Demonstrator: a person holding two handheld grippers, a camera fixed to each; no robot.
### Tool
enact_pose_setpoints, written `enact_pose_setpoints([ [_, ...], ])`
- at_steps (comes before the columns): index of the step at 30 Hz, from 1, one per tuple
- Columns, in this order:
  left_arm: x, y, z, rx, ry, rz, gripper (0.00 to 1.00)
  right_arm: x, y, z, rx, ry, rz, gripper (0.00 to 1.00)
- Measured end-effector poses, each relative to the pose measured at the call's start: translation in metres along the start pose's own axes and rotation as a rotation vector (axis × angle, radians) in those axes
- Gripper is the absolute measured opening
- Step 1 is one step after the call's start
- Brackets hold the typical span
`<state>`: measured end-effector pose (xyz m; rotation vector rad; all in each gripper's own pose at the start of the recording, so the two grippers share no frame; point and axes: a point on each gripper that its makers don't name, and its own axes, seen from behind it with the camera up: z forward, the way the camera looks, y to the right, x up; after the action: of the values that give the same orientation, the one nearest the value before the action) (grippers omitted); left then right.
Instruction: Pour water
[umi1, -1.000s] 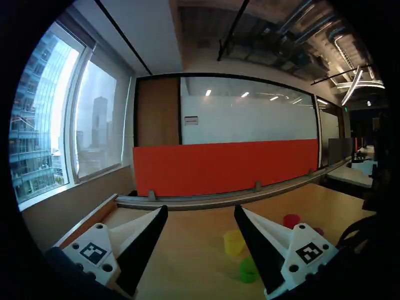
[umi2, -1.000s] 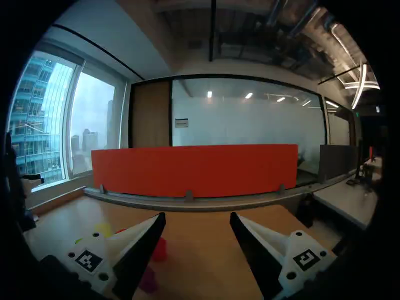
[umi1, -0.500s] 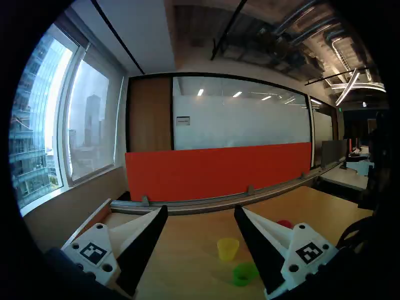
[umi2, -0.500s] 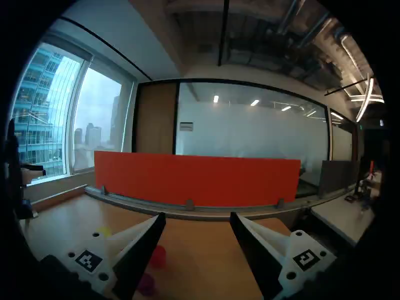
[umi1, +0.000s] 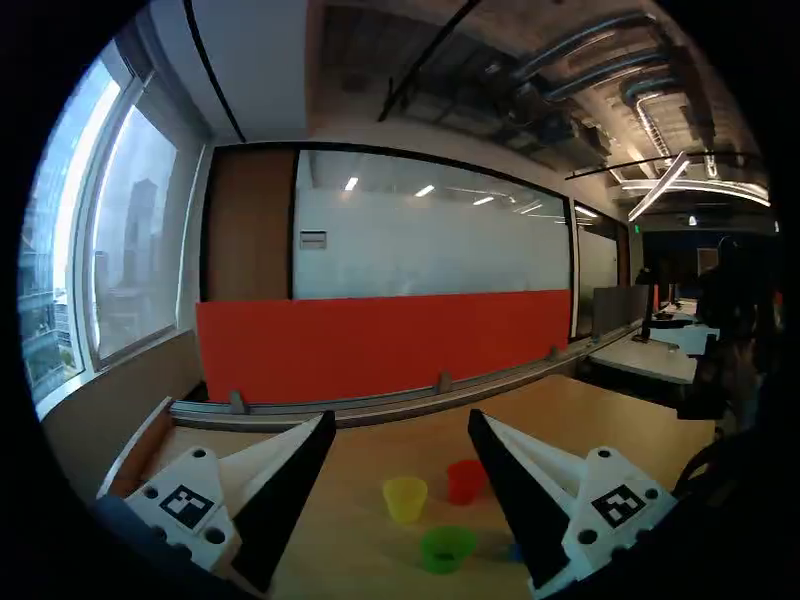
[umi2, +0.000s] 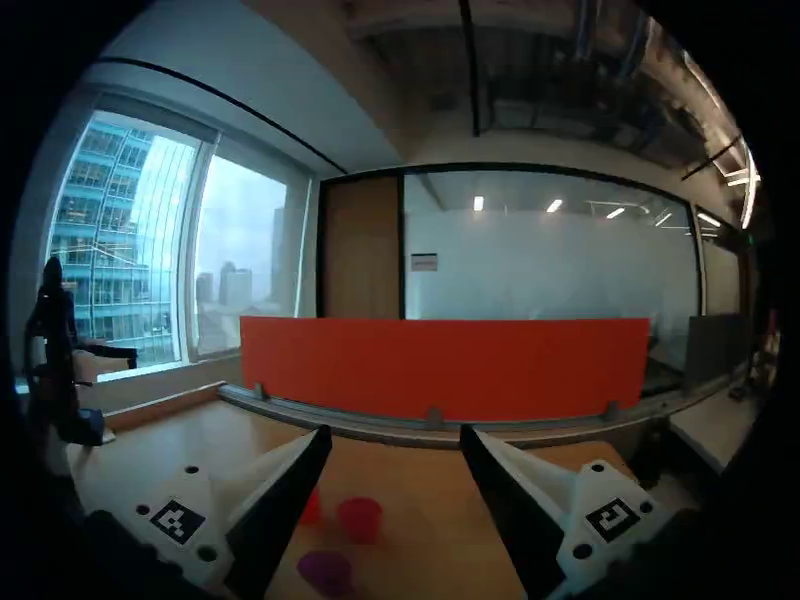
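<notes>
On the desk (umi1: 400, 450), a yellow cup (umi1: 405, 497) stands before an orange divider (umi1: 380, 345).

Left gripper (umi1: 400, 414), right gripper (umi2: 394, 430): jaws wide apart

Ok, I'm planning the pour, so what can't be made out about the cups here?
Left gripper view: a blue thing, mostly hidden behind a finger of the left gripper.
Right gripper view: a reddish cup, half hidden behind a finger of the right gripper; the purple cup, cut off by the bottom edge.
Left gripper view: whether the yellow cup or green cup holds water; too small.
</notes>
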<state>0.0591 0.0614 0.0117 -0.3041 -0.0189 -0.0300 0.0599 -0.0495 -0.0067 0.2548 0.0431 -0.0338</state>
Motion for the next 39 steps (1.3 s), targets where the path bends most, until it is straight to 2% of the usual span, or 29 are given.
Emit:
enact_pose_setpoints([
  [8, 0.008, 0.019, -0.004, -0.1, 0.016, -0.009, 0.99, 0.007, -0.034, -0.006, 0.145, 0.011, -0.034, 1.0],
  [15, 0.002, 0.031, -0.008, -0.156, -0.004, -0.005, 0.99, 0.006, -0.05, -0.007, 0.199, -0.012, -0.047, 1.0],
  [27, -0.03, 0.038, -0.012, -0.208, -0.086, 0.027, 0.99, -0.011, -0.07, -0.015, 0.299, -0.096, -0.066, 1.0],
  [39, -0.066, 0.039, -0.018, -0.221, -0.163, 0.062, 0.99, -0.039, -0.084, -0.027, 0.364, -0.175, -0.107, 1.0],
])
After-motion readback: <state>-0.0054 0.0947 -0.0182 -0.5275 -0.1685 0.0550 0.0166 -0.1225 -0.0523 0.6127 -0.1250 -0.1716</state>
